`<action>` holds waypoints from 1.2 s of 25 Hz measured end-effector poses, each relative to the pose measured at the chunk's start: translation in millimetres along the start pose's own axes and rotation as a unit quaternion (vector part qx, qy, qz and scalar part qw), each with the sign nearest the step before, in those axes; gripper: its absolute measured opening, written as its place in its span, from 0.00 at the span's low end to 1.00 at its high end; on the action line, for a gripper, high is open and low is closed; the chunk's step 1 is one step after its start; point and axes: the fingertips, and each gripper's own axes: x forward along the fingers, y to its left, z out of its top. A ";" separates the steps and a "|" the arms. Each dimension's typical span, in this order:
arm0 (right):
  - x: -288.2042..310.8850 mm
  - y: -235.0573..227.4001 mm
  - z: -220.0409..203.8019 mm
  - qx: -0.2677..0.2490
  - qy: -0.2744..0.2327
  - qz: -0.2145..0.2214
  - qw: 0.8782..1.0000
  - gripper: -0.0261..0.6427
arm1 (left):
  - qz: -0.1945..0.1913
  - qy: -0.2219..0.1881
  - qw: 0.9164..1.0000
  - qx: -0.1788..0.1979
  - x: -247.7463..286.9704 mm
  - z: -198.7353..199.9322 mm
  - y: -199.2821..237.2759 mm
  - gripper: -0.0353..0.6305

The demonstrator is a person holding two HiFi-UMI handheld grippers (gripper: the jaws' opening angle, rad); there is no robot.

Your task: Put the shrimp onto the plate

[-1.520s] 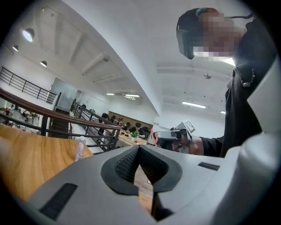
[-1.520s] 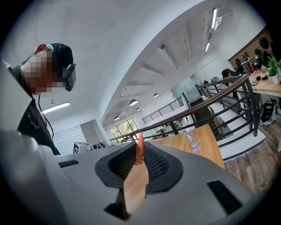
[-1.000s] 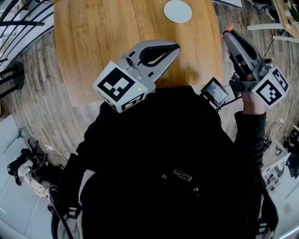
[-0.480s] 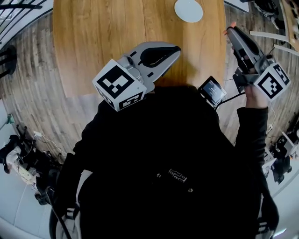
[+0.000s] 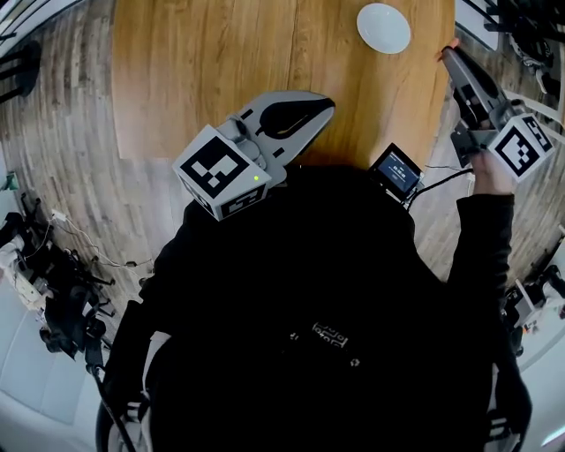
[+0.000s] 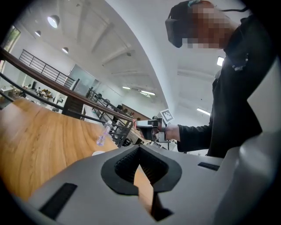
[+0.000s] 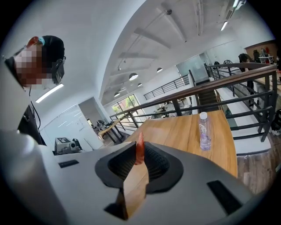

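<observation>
Since a second ago the right gripper (image 5: 448,55) has drawn in from over the floor, so its tip now sits at the table's (image 5: 221,71) right-hand edge, closer to the plate (image 5: 383,27). The left gripper (image 5: 328,104) hangs over the near edge much as it did.

The table is a long slab of warm, glossy wood with rounded corners. It stands on a grey plank floor. Dark railings run behind it, under a high white ceiling with round lamps, and other tables stand further back.

Seen along its own jaws, the right gripper (image 7: 139,154) is nearly closed, and its tips pinch the shrimp (image 7: 139,148). The shrimp is a thin orange-red sliver standing upright out of the tips. Its long axis runs straight up, across the line of the jaws, and its narrow end is on top. From above it shows only as an orange speck (image 5: 452,44) at the tip.

The left gripper (image 6: 139,148) has its tips closed together and holds nothing.

The plate is small, white and round. It lies ahead of the right gripper and off to its left, with bare wood between it and the tip. A clear water bottle (image 7: 203,130) stands upright on the table ahead of that gripper, to the right of its jaws. A small screen (image 5: 395,172) on a cable sits behind those jaws, against the person's dark top.
</observation>
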 end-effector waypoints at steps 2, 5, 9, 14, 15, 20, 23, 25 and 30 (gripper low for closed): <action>4.2 -8.2 -1.4 0.002 0.009 0.000 1.000 0.14 | 0.015 0.000 1.000 -0.008 -4.3 -1.1 5.6 0.06; 7.6 -17.6 -7.4 0.010 0.026 0.005 1.000 0.14 | 0.041 -0.008 0.999 -0.027 -14.3 -0.7 9.7 0.06; 35.2 -32.3 -7.7 0.005 0.041 0.013 0.999 0.14 | 0.073 -0.012 0.996 -0.041 -24.2 -2.5 33.6 0.06; 32.3 -52.5 -26.1 0.010 0.055 0.013 0.998 0.14 | 0.098 -0.010 0.994 -0.055 -26.0 -18.6 25.9 0.06; 33.2 -57.6 -27.5 0.009 0.059 0.013 0.998 0.14 | 0.101 -0.009 0.993 -0.058 -24.9 -20.3 25.0 0.06; 55.4 -75.5 -37.9 0.003 0.078 0.017 0.997 0.14 | 0.123 -0.002 0.991 -0.062 -28.5 -32.7 29.4 0.06; 70.4 -84.9 -45.2 0.003 0.090 0.017 0.996 0.14 | 0.132 -0.002 0.989 -0.069 -34.2 -37.6 32.2 0.06; 79.4 -94.6 -52.2 0.003 0.098 0.016 0.995 0.14 | 0.138 0.000 0.988 -0.075 -35.3 -43.4 33.5 0.06; 89.8 -116.1 -66.0 0.010 0.117 0.008 0.993 0.14 | 0.153 0.005 0.984 -0.086 -42.1 -49.7 28.9 0.06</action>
